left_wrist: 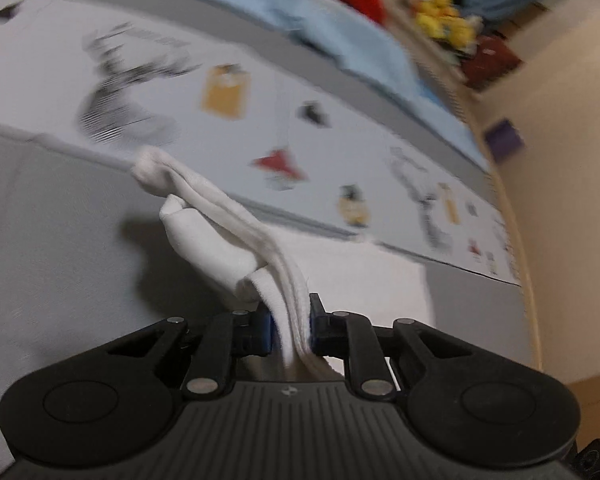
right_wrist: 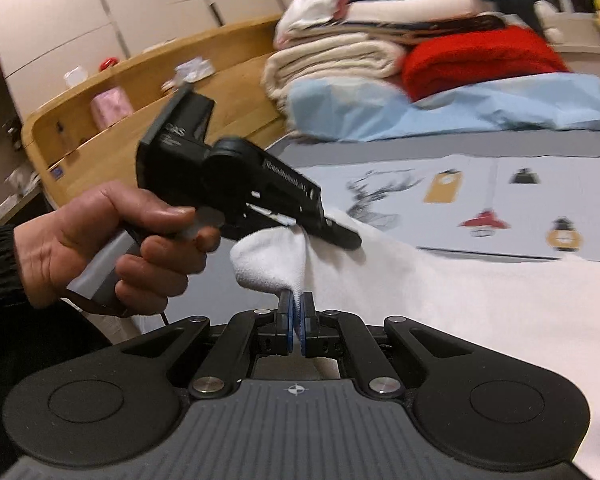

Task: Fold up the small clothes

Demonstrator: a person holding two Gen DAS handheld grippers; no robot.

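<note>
A white sock [left_wrist: 220, 236] hangs in folded layers from my left gripper [left_wrist: 291, 322], whose blue pads are shut on its ribbed part, lifted off the bed. I cannot tell whether it is one sock or a pair. In the right wrist view the same sock [right_wrist: 268, 260] bulges between both tools. My right gripper [right_wrist: 297, 304] is shut on its lower edge. The left gripper [right_wrist: 334, 235], held by a hand [right_wrist: 100, 240], pinches it from above and to the left.
A white cloth [right_wrist: 480, 312] lies spread on the bed over a printed grey-and-white cover [right_wrist: 500, 196]. Folded blankets [right_wrist: 340, 56], a red one [right_wrist: 480, 60] and a light blue sheet [right_wrist: 420, 104] are piled at the far side. A wooden shelf [right_wrist: 140, 92] stands on the left.
</note>
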